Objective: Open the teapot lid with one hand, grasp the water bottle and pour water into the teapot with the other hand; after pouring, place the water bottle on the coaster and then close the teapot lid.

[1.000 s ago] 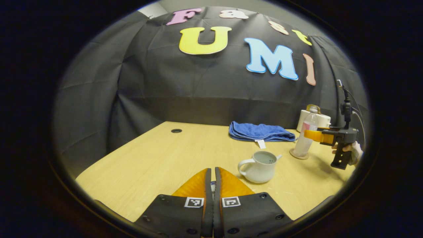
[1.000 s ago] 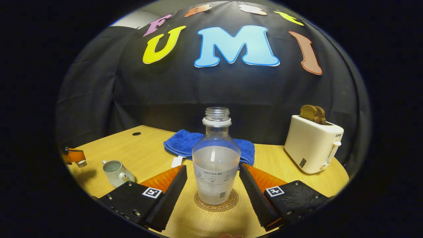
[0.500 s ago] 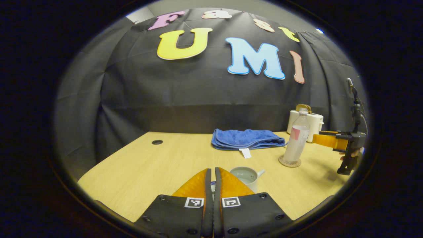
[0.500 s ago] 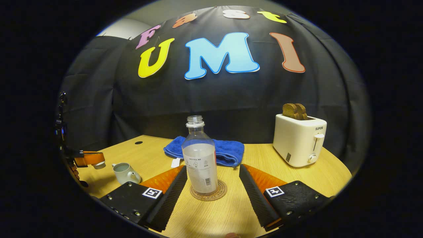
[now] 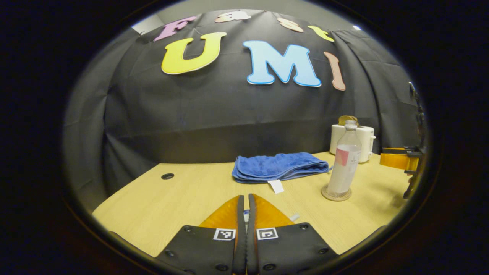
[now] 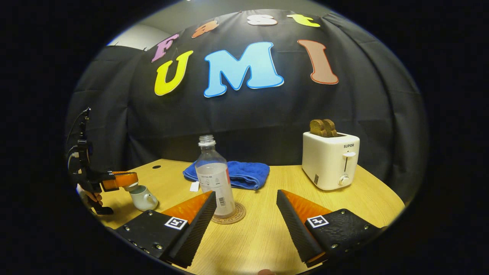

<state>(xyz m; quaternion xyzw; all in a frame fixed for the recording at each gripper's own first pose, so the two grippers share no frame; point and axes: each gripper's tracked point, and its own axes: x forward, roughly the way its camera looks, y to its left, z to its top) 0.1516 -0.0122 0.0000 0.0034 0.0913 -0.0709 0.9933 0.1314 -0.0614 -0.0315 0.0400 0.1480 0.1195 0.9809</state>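
Note:
The clear water bottle (image 6: 216, 183), uncapped and partly filled, stands upright on the round coaster (image 6: 235, 215). My right gripper (image 6: 246, 193) is open behind it, with nothing between its fingers; the bottle is near the left fingertip. The white teapot (image 6: 143, 198) sits at the left. My left gripper (image 6: 131, 178) hovers right over it, shut on the teapot lid (image 6: 131, 187). In the left gripper view my left gripper (image 5: 245, 196) is shut and hides the teapot; only a sliver of spout (image 5: 294, 217) shows. The bottle (image 5: 344, 164), coaster (image 5: 336, 194) and right gripper (image 5: 397, 160) are at the right.
A folded blue towel (image 6: 238, 173) lies at the back of the wooden table (image 6: 267, 233). A white toaster (image 6: 330, 160) holding toast stands at the back right. A hand (image 6: 89, 196) holds the left gripper's handle. A cable hole (image 5: 167, 176) marks the table's far left.
My right gripper has backed away from the bottle, which stays on the coaster. My left gripper has carried the lid rightward to just over the teapot.

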